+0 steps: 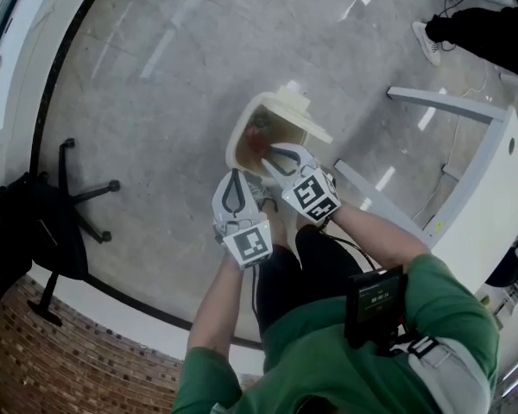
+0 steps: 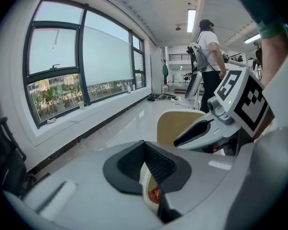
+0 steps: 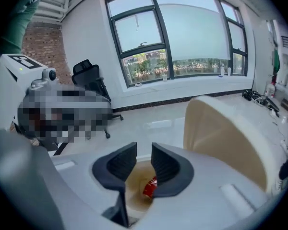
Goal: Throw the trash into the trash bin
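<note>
The bin's point(image 1: 239, 133) near rim is covered by the left gripper point(image 1: 235, 178) and right gripper point(image 1: 270, 159) in the head view. The red trash point(image 3: 150, 187) inside the bin shows only partly, too small to identify. Right of the bin a person point(image 1: 488, 26), and left of it a chair point(image 1: 34, 227), are cut off at the edges.

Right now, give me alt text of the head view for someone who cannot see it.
Seen from above, a person in a green top holds the left gripper and right gripper, both empty, over an open beige trash bin with red trash inside. A black office chair stands at left, a white table at right.
</note>
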### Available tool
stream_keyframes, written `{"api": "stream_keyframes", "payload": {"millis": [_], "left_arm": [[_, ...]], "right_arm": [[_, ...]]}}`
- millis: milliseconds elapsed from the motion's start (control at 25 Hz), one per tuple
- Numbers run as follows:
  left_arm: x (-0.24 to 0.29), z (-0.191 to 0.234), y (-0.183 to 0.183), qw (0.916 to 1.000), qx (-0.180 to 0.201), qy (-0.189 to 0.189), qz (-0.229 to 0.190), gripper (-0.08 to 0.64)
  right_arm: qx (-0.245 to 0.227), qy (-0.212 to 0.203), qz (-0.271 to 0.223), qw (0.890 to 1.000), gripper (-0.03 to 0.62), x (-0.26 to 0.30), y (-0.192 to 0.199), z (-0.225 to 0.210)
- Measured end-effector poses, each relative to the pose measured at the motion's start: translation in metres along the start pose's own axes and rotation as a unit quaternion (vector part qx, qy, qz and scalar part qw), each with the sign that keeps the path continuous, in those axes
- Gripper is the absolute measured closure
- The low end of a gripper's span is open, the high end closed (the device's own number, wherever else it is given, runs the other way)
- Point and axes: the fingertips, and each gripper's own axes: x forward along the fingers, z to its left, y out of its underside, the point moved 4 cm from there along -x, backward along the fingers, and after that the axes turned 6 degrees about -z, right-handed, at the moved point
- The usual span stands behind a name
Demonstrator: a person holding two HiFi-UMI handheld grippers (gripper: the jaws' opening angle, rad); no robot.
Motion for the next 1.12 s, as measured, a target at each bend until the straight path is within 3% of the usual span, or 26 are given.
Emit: {"api": "stream_keyframes", "payload": {"millis": [240, 800, 1120], "left_arm": [[-0.023, -0.011, -0.047, 0.9995, 0.017, 0.007, -0.024, 0.555], [-0.06, -0.03, -0.149, 0.9933, 0.029, 0.02, -0.11, 0.555], [-0.1, -0.03, -0.212, 0.9855, 0.028, 0.034, -0.164, 0.555]], "right_arm": [[0.019, 0.013, -0.051, 0.998, 0.516, -0.054, -0.053, 0.009], [0.003, 0.048, -0.162, 0.986, 0.586, -0.163, -0.149, 0.014], [-0.015, 0.054, -0.214, 0.975, 0.589, -0.217, -0.201, 0.036]]}}
